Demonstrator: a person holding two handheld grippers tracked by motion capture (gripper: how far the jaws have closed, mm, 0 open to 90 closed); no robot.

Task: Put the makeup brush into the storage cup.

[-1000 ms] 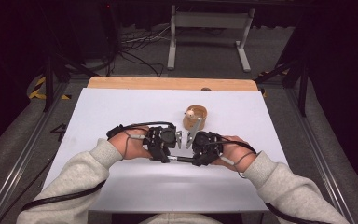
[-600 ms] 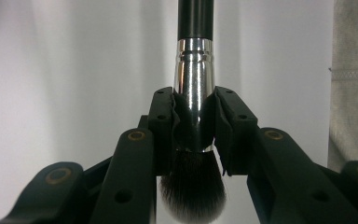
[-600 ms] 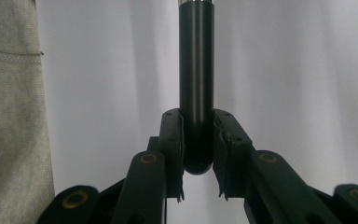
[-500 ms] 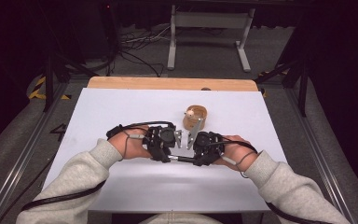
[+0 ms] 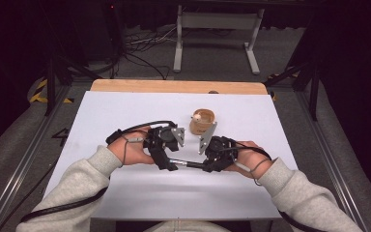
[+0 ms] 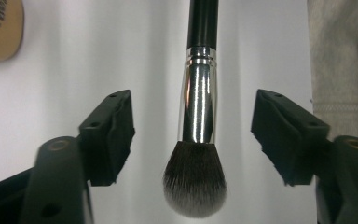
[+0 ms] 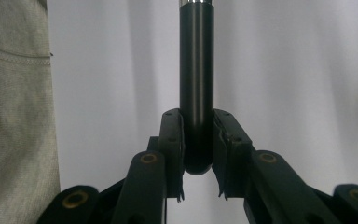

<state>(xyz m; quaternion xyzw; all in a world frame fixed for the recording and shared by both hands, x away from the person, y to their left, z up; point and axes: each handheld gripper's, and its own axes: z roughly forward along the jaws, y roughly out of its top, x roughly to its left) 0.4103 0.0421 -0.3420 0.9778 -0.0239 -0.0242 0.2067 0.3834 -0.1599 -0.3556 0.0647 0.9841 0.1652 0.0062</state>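
Probably a lab or test studio, white-topped table [image 5: 125,111], dark surroundings, floor cables [image 5: 140,48], metal stand [image 5: 217,29]

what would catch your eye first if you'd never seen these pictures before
Most striking is the makeup brush, held level between the two hands at the middle of the white table. The right hand-held gripper is clamped on the end of its black handle, while the left hand-held gripper has just been opening, its pads clear of the chrome ferrule and dark bristles between them. Just behind them stands a small wooden cup.
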